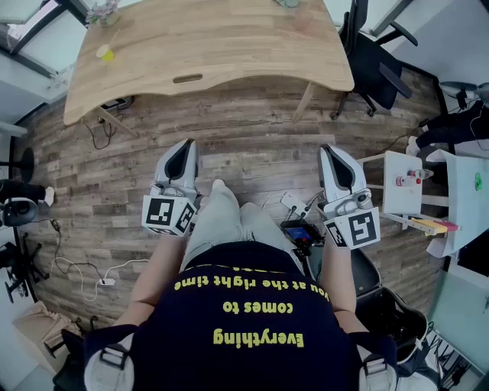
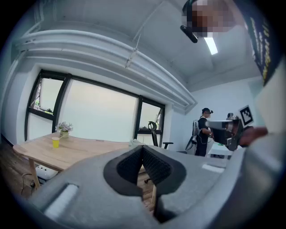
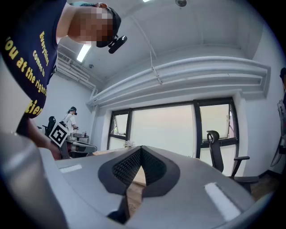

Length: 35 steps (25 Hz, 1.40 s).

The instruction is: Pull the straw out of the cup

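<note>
Task not started. The yellow cup (image 1: 105, 53) sits on the wooden table (image 1: 229, 46), near the table's left end and close to its far edge. The straw is too small to make out in any view, so I judge it is not yet pulled. The left gripper (image 1: 183, 145) and the right gripper (image 1: 330, 150) are both held level over the floor, well short of the table's near edge and well apart from the cup. In the left gripper view the left gripper's pads (image 2: 154, 163) meet with nothing between them; the right gripper's pads (image 3: 127, 167) are likewise pressed together and empty. What is left is everything: get to the table, steady the cup, pinch the straw, lift it out. A flower pot (image 1: 103, 11) stands just beside the cup toward the table's far corner and could get bumped. A black office chair (image 1: 374, 57) sits at the table's right end, and cables (image 1: 99, 130) lie on the floor under its left end. A small white side table (image 1: 401, 183) stands well right of the table. Another person (image 2: 204, 129) is in the background beyond the table's right end.
</note>
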### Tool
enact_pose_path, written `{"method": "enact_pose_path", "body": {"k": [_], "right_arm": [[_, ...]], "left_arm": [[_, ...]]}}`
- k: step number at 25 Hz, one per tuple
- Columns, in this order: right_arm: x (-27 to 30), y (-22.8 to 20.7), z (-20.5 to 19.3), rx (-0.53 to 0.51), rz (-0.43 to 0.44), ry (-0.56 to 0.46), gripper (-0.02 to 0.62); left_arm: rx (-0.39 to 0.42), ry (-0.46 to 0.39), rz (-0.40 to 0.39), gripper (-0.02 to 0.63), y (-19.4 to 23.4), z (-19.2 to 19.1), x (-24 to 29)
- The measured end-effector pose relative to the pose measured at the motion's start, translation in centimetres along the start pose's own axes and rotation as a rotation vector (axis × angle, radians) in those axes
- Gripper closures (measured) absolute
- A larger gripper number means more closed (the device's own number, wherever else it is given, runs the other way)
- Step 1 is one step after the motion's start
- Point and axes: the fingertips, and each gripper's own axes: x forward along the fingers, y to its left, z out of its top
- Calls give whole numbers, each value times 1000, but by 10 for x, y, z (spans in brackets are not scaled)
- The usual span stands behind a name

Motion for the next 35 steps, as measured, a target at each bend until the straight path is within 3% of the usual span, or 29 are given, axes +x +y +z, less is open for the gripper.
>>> {"method": "enact_pose_path", "body": {"k": [10, 16, 35], "right_arm": [[-8, -8, -1, -3, -8, 8, 591], [-7, -24, -1, 49, -30, -15, 589], [52, -99, -25, 65, -55, 30, 589]], "left_arm": [[4, 3, -19, 606, -11, 1, 6], [0, 14, -37, 606, -14, -1, 21], [-15, 11, -85, 606, 5, 2, 141]]}}
